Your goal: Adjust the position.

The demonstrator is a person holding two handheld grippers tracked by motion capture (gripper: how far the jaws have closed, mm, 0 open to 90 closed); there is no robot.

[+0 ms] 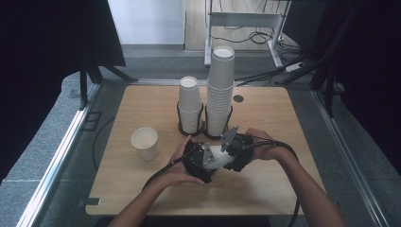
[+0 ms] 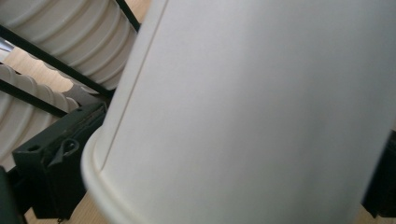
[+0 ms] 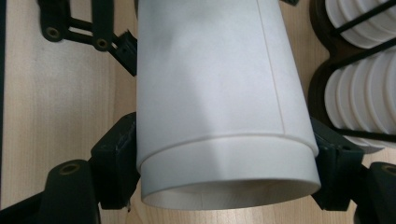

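The right gripper (image 3: 224, 163) clamped a nested pair of white paper cups (image 3: 219, 93) just above the table (image 1: 142, 184), near the cup stacks (image 1: 220, 90). The left gripper (image 1: 201, 163) stood spread; the cups' wall hid its jaws in its own view.

A light wooden surface (image 1: 142, 189) stands on grey carpet floor (image 1: 42, 142), with a white desk frame (image 1: 243, 21) and cables (image 1: 257, 35) behind.
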